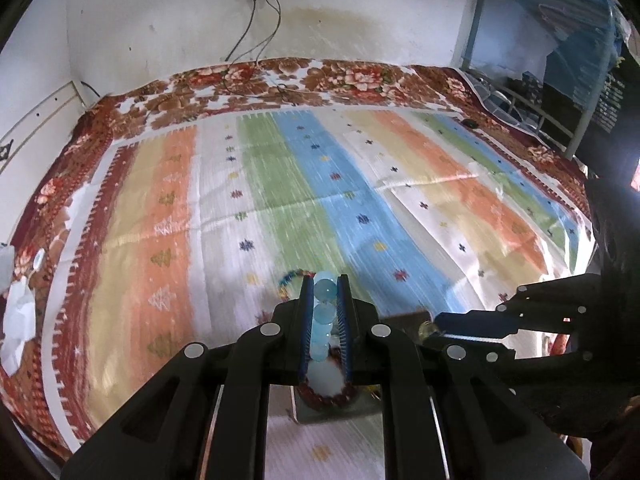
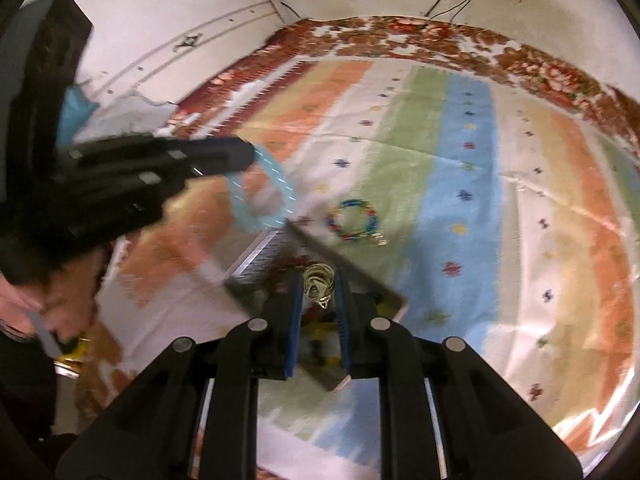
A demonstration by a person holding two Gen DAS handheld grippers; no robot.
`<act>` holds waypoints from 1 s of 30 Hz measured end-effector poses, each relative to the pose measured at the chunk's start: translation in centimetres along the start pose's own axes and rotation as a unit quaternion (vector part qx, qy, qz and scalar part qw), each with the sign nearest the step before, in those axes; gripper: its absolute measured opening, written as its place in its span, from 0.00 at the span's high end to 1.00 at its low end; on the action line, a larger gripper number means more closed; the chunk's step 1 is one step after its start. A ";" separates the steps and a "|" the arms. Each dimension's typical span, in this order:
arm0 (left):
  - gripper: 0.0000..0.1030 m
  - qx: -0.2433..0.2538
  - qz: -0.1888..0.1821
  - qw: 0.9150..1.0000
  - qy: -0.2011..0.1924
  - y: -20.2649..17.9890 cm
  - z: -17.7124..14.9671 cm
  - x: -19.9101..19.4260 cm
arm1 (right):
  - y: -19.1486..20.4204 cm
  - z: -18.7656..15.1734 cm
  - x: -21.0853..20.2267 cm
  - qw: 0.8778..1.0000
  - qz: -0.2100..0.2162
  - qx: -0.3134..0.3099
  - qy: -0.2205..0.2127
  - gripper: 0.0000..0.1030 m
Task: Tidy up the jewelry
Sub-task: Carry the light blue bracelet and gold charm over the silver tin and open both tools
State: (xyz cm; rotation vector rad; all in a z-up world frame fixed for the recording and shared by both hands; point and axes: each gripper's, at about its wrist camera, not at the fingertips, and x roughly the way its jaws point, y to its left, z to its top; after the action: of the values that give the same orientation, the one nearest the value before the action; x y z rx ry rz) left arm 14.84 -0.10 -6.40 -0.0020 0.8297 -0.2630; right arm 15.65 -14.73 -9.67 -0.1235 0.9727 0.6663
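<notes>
Striped cloth (image 1: 280, 184) — left tongs (image 1: 325, 284) clamp blue bracelet (image 1: 322, 320), right tongs (image 2: 319, 280) clamp gold chain (image 2: 318, 280); no legible writing.

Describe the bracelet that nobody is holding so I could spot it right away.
Find the striped cloth, then its green stripe beside the metal tray. There a multicoloured bead bracelet lies flat in a ring. Unlike the pale blue bracelet dangling from tongs, it mixes several colours.
</notes>
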 end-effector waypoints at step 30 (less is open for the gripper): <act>0.89 -0.008 -0.028 0.999 0.028 -1.2 -2.8 1.0 | 0.9 -1.4 0.9 0.999 -0.034 -0.022 0.023 0.83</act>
State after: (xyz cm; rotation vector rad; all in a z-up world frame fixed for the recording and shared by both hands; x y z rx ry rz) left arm 13.15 -1.26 -8.88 -0.0341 0.8879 -0.3109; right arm 14.49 -14.09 -11.02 -0.2113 0.9927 0.6250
